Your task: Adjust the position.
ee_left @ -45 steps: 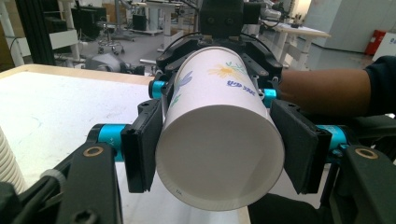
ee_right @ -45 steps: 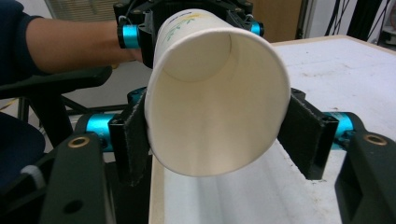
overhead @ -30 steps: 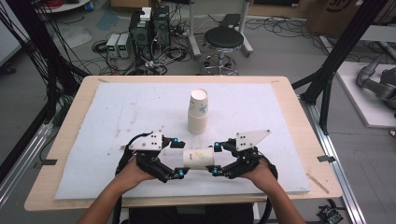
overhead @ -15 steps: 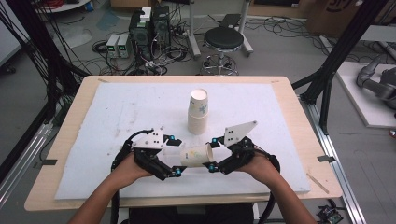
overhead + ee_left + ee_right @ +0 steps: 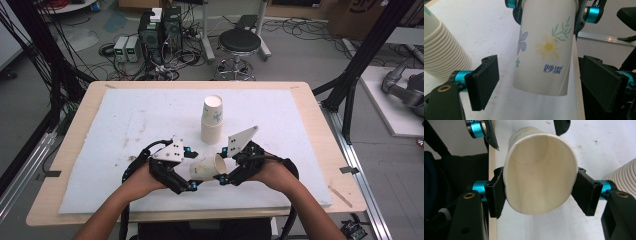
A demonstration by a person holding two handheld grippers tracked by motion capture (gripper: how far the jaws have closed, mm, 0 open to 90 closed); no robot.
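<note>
A white paper cup [image 5: 204,169] printed with flowers lies on its side in the air between both grippers, low over the mat. My right gripper [image 5: 223,165] is shut on it near the rim. In the right gripper view the pads [image 5: 496,195] squeeze the cup [image 5: 540,170] into an oval, mouth toward the camera. My left gripper [image 5: 190,168] stands open around the base end. Its jaws have just been closing. The cup [image 5: 544,50] hangs between the pads [image 5: 484,80] with a gap on each side. The right gripper [image 5: 549,7] grips it farther off.
A tall stack of paper cups [image 5: 212,120] stands upright just beyond the grippers, also seen as the ribbed stack [image 5: 441,50] and stack [image 5: 624,175]. The white mat [image 5: 125,125] covers the wooden table. The table's near edge [image 5: 200,215] is close under the forearms.
The right gripper has risen and shifted left toward the stack, tilting the cup's rim end up. The left gripper has hardly moved.
</note>
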